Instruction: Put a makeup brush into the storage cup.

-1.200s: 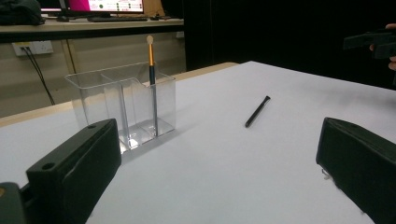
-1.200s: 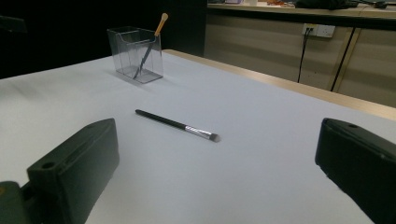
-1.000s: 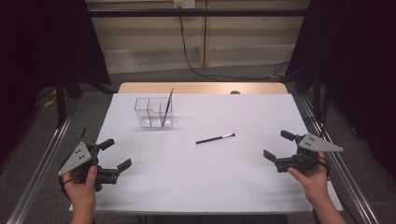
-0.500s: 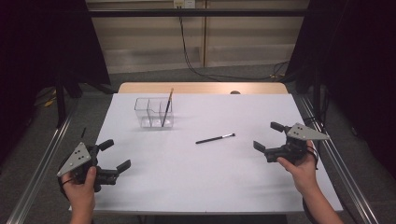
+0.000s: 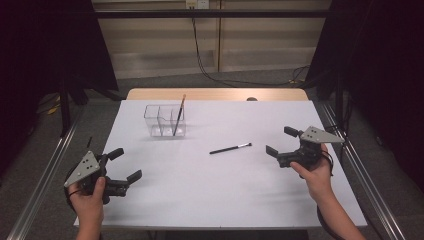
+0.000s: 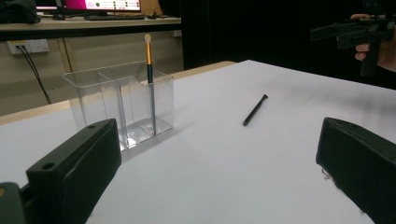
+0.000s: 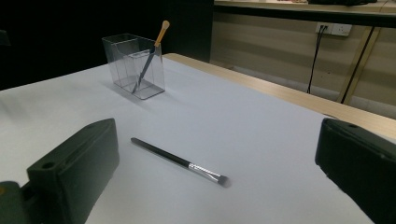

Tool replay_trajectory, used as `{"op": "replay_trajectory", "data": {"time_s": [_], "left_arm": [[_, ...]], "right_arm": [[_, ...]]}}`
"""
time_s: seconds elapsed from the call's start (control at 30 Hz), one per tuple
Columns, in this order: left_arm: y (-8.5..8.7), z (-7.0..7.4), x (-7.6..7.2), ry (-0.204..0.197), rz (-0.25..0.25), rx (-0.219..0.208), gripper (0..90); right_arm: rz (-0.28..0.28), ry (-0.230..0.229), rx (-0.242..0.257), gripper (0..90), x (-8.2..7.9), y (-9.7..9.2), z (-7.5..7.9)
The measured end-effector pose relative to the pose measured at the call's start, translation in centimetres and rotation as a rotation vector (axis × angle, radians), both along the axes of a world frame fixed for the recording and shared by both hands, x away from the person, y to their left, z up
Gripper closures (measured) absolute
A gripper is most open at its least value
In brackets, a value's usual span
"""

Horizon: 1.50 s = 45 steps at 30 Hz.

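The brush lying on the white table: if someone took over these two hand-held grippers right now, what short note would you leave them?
Left gripper: open, holds nothing, near the table's front left corner.
Right gripper: open, holds nothing, jaws pointing at the black brush, apart from it.
Black brush: flat mid-table, untouched.
Clear organizer: far left; an orange-handled brush already stands in its right compartment.
Done: one brush stowed.
Left: probably grasp the black brush with the right gripper and stand it in the organizer.

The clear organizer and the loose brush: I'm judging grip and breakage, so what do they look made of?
The clear organizer looks like rigid transparent plastic, perhaps acrylic: glossy see-through walls with crisp edges. The loose brush seems to have a matte black handle, plastic or painted wood, and a shiny silvery collar, probably metal, before dark bristles.
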<state>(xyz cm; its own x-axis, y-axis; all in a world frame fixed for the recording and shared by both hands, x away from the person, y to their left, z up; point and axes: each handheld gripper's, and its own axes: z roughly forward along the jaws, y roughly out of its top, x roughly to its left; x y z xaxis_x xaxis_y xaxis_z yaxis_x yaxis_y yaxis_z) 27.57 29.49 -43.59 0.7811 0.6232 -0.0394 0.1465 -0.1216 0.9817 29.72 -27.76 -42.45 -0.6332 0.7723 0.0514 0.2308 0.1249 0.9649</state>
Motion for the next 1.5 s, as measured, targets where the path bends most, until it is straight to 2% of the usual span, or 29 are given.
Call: {"op": "replay_trajectory", "data": {"time_s": [0.87,0.97,1.5], "left_arm": [[-0.2,-0.2,0.3,-0.001,-0.006,0.002,0.1],[-0.4,-0.3,0.4,0.001,-0.014,0.013,0.1],[-0.6,-0.5,0.6,0.007,-0.022,0.017,0.0]], "right_arm": [[0.018,0.037,-0.004,0.0,4.0,2.9,-0.5],[0.020,0.044,-0.004,0.0,4.4,3.2,-0.6],[0.036,0.042,-0.005,0.0,6.2,4.8,-0.1]]}}
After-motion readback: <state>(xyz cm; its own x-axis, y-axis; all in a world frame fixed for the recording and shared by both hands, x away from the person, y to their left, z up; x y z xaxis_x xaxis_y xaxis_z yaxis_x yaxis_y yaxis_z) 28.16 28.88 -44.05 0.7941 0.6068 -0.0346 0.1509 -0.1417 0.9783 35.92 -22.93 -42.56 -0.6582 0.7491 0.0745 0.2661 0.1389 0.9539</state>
